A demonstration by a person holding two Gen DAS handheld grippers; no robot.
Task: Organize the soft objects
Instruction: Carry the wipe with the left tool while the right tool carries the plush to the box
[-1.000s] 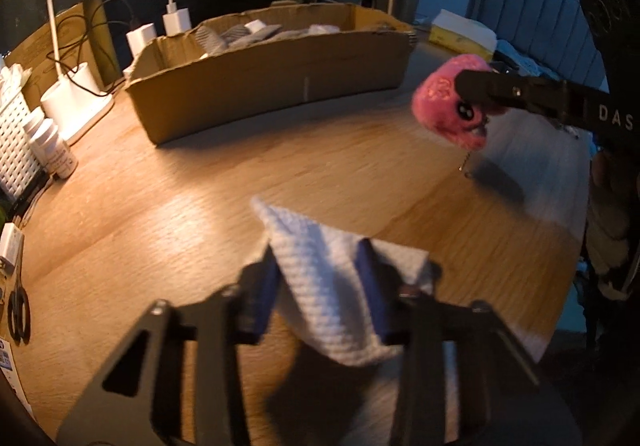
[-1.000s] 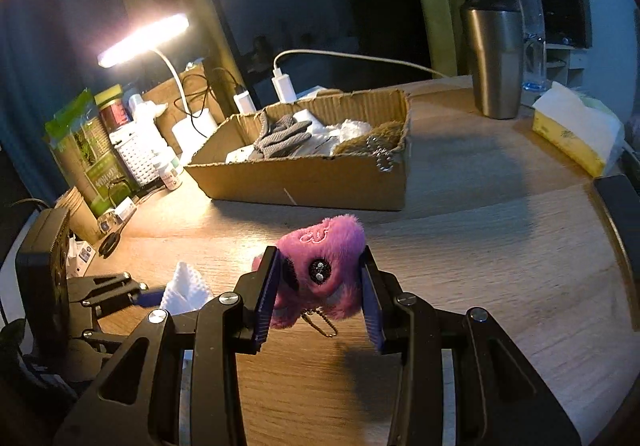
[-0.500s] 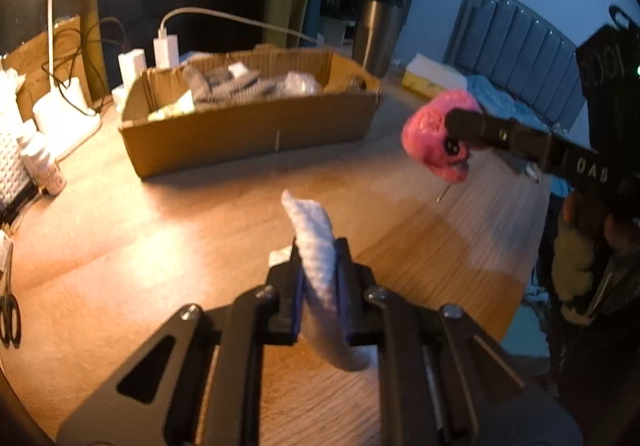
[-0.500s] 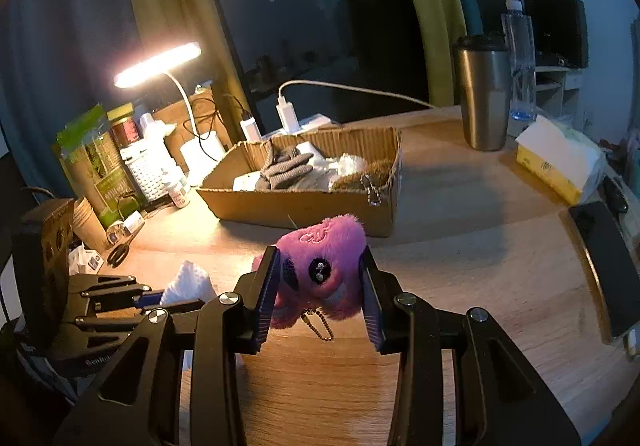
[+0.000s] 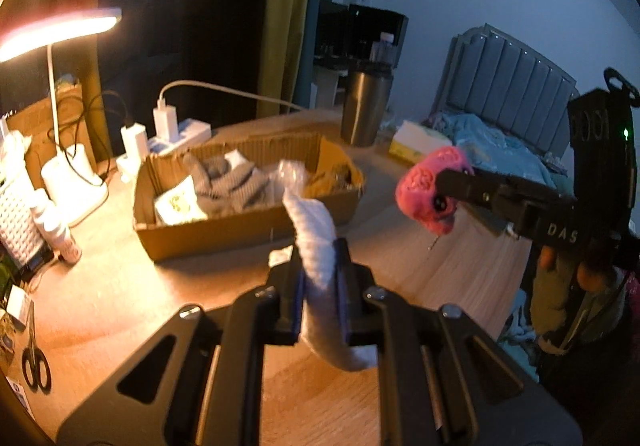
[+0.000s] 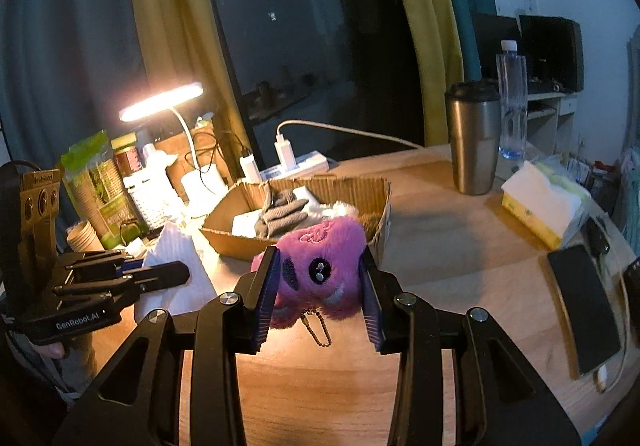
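Note:
My left gripper [image 5: 319,278] is shut on a white waffle cloth [image 5: 316,242] and holds it above the wooden table; the cloth also shows in the right wrist view [image 6: 176,258]. My right gripper [image 6: 320,286] is shut on a pink plush toy [image 6: 324,262] with a bead chain, held in the air; the toy also shows at the right of the left wrist view [image 5: 428,185]. A cardboard box [image 5: 240,230] with grey gloves [image 6: 280,215] and other soft items lies beyond both grippers.
A lit desk lamp [image 6: 160,101], chargers and a power strip [image 5: 168,129] stand behind the box. Bottles and packets [image 6: 100,185] are at the left. A steel tumbler [image 6: 474,141], tissue pack [image 6: 540,205] and phone [image 6: 584,306] are at the right. Scissors [image 5: 36,366] lie near left.
My left gripper closed on the cloth and lifted it off the table. Both grippers rose higher with their items and the view tilted up toward the box.

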